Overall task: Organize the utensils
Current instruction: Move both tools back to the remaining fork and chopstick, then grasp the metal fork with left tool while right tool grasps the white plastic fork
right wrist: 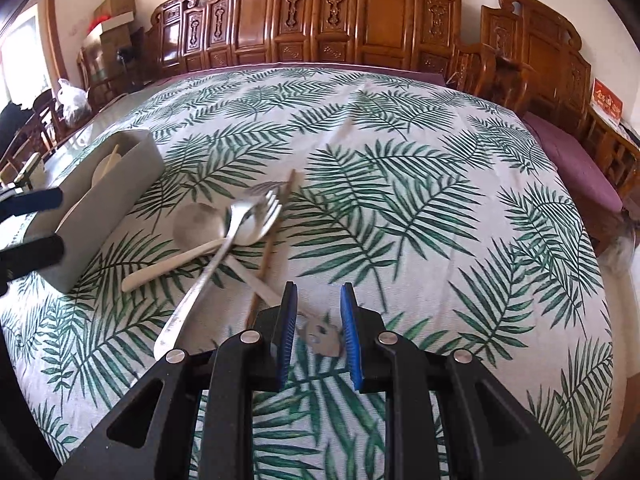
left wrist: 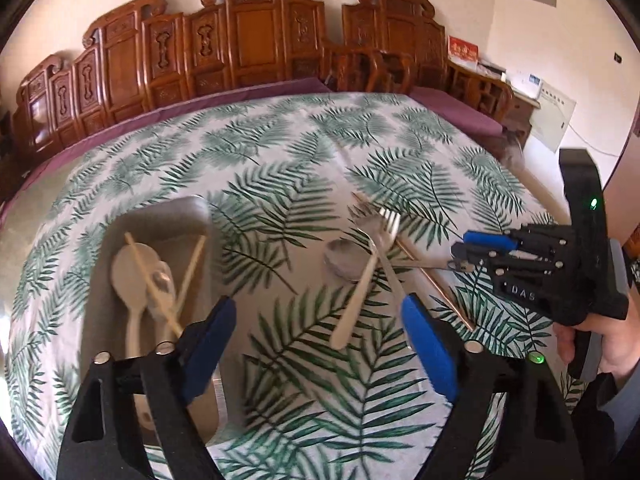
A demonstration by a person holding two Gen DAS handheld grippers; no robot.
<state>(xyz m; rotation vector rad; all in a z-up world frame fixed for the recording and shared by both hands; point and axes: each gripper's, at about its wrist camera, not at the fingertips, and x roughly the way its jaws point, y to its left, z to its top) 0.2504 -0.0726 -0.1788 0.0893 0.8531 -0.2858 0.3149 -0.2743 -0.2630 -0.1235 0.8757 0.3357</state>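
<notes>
The right tool (right wrist: pixel 318 326) is gripping a metal utensil's handle end (right wrist: pixel 322 336) beside the crossed pile (right wrist: pixel 240 224); neighbours risk being dragged. The left tool (left wrist: pixel 320 344) is being held open.

A home: carved wooden bench (right wrist: pixel 384 12) behind a leaf-print tablecloth (right wrist: pixel 400 200).

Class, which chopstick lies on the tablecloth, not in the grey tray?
The brown chopstick, lying under the fork in the loose pile. The pale chopsticks lie inside the grey tray.
</notes>
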